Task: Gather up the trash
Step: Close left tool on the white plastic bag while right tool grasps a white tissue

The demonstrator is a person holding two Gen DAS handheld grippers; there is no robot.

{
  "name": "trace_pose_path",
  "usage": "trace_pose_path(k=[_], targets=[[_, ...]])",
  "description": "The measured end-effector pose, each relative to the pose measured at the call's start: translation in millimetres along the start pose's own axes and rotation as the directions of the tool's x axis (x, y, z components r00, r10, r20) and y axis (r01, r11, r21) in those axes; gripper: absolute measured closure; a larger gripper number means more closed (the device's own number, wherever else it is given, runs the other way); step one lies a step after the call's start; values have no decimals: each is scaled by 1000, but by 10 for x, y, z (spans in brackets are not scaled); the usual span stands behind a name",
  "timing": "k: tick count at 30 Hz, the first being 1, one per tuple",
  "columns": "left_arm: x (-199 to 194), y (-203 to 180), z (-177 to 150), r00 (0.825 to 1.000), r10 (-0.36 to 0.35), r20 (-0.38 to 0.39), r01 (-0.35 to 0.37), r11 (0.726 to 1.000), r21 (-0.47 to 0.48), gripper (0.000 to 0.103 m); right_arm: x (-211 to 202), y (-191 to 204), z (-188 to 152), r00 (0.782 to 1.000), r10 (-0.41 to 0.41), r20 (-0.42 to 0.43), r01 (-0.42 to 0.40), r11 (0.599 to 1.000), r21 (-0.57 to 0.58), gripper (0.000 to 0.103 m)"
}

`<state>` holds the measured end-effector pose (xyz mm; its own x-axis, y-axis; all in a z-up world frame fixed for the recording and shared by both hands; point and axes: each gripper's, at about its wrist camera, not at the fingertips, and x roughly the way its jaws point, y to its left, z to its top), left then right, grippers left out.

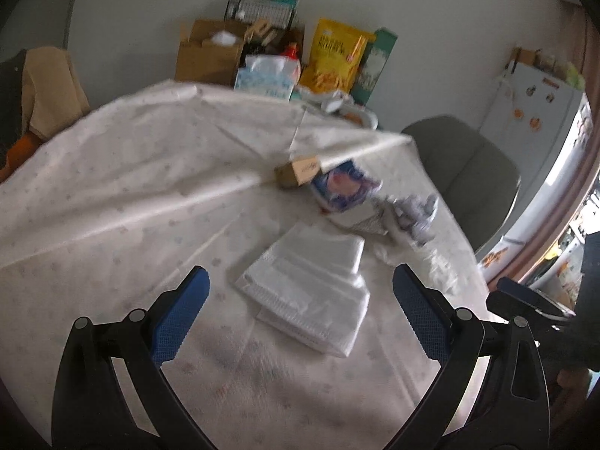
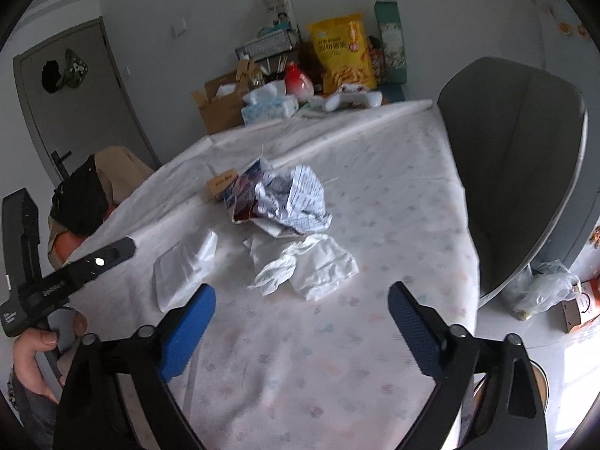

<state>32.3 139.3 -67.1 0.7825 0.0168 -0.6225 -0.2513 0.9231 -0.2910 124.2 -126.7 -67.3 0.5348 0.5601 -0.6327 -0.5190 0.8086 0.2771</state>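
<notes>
Table: a cloth-covered table (image 2: 337, 356) lies under both my grippers
Trash: crumpled paper (image 2: 296, 202), a torn wrapper (image 1: 339, 189), a small box (image 1: 296, 174) and a tissue (image 2: 303, 262) sit bunched mid-table, likely easy to gather together
Folded bag: a plastic bag (image 1: 311, 292) lies flat beside the pile, probably meant to receive it
Left gripper (image 1: 300, 318): wide open, empty, aimed at the bag
Right gripper (image 2: 302, 322): wide open, empty, near the tissue

tablecloth (image 2: 375, 202) white, pastel flowers | snack bag (image 2: 343, 52) yellow | chair (image 2: 517, 157) grey
</notes>
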Motion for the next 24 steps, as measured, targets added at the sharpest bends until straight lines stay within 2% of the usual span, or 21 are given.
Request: trace_pose_path(k=[2, 4, 6, 9, 12, 14, 16, 19, 20, 23, 24], targets=[[110, 9, -18, 999, -9, -31, 8, 1000, -25, 7, 51, -8, -5, 1000, 17, -12, -16, 1000, 10, 16], [207, 12, -41, 998, -13, -60, 10, 999, -49, 14, 82, -17, -15, 1000, 21, -18, -21, 1000, 12, 17], [298, -12, -58, 996, -16, -92, 12, 999, -45, 23, 106, -45, -26, 999, 22, -23, -22, 1000, 17, 17], [366, -62, -44, 994, 3, -105, -6, 1000, -30, 28, 133, -91, -29, 999, 22, -27, -22, 999, 32, 17], [444, -148, -36, 989, 48, -137, -46, 999, 20, 31, 157, -143, -19, 999, 27, -27, -26, 998, 49, 17], [464, -238, -50, 984, 85, -154, -72, 994, 88, 33, 155, -153, -3, 999, 27, -22, -26, 998, 53, 17], [476, -346, -89, 978, 124, -168, -94, 979, 179, 41, 147, -150, 12, 1000, 18, -10, -18, 998, 53, 17], [446, -432, -135, 974, 150, -167, -107, 965, 240, 56, 166, -133, 21, 1000, 19, -13, -19, 999, 46, 19], [435, -433, -136, 974, 153, -166, -110, 963, 245, 64, 182, -116, 21, 1000, 20, -18, -20, 999, 39, 20], [381, -362, -116, 978, 134, -160, -100, 974, 204, 97, 204, -79, 28, 1000, 10, -26, -10, 1000, 18, 24], [349, -322, -106, 981, 113, -157, -85, 981, 175, 99, 223, -64, 34, 999, 1, -33, -1, 1000, 8, 26]])
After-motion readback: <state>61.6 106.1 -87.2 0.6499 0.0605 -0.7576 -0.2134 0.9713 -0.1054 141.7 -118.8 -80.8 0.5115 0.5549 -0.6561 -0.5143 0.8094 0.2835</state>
